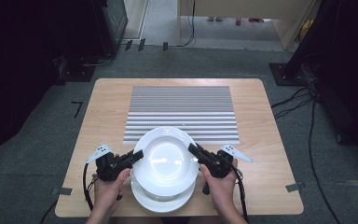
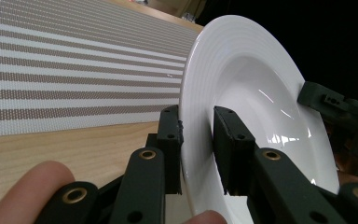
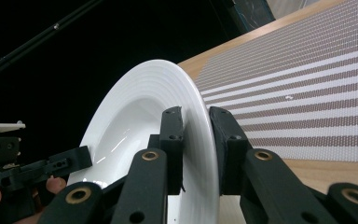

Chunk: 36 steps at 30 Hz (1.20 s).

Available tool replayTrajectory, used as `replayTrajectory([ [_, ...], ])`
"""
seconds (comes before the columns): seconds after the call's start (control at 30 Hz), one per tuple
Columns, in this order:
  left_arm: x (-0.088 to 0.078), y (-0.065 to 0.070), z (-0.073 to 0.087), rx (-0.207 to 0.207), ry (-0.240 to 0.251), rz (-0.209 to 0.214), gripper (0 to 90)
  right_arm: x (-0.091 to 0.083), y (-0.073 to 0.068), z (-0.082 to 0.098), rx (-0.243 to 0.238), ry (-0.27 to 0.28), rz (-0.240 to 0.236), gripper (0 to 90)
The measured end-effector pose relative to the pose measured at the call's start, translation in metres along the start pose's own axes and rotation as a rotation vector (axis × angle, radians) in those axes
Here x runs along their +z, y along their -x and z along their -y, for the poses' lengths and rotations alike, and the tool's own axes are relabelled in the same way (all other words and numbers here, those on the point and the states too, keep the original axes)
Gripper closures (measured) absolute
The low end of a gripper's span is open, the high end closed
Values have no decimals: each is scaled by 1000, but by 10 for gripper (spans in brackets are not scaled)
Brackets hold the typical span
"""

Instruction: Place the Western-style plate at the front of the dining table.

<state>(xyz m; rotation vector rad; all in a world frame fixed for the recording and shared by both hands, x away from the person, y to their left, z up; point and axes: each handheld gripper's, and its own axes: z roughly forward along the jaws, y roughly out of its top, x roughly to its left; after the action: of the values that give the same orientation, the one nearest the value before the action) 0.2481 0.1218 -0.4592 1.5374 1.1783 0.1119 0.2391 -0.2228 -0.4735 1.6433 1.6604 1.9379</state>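
Pale wood table carries a grey-and-white striped mat at its far side. From my left, the left gripper is clamped on the rim of a glossy white deep plate with a ribbed brim, lifted over a second plate; my right gripper pinches the opposite rim.

Bare wood beside the lower plate (striped mat beyond)

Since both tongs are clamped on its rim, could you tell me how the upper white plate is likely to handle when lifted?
The upper white plate looks rigid, so it probably won't flex. Its glossy, ridged rim may slip between the left tongs and right tongs. It seems breakable if dropped onto the lower plate.
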Motion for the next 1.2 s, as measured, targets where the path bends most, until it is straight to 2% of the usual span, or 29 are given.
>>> replayTrajectory([
  [0.13,5,0,-6,2,0,6,741,2,2,-5,-6,4,2,776],
  [0.37,20,4,-28,18,14,17,740,6,6,-29,-13,29,2,777],
  [0.4,23,4,-33,25,15,22,741,7,7,-37,-15,29,9,777],
  [0.53,34,5,-49,36,22,24,741,11,9,-49,-20,32,12,775],
  [0.63,39,5,-54,38,20,24,739,13,11,-54,-17,33,12,776],
  [0.8,50,0,-64,38,8,23,738,24,19,-69,-15,29,22,775],
  [1.0,65,-6,-78,26,-1,13,738,34,27,-79,-7,25,28,774],
  [1.2,81,-11,-93,27,-16,10,737,49,40,-95,-1,18,34,771],
])
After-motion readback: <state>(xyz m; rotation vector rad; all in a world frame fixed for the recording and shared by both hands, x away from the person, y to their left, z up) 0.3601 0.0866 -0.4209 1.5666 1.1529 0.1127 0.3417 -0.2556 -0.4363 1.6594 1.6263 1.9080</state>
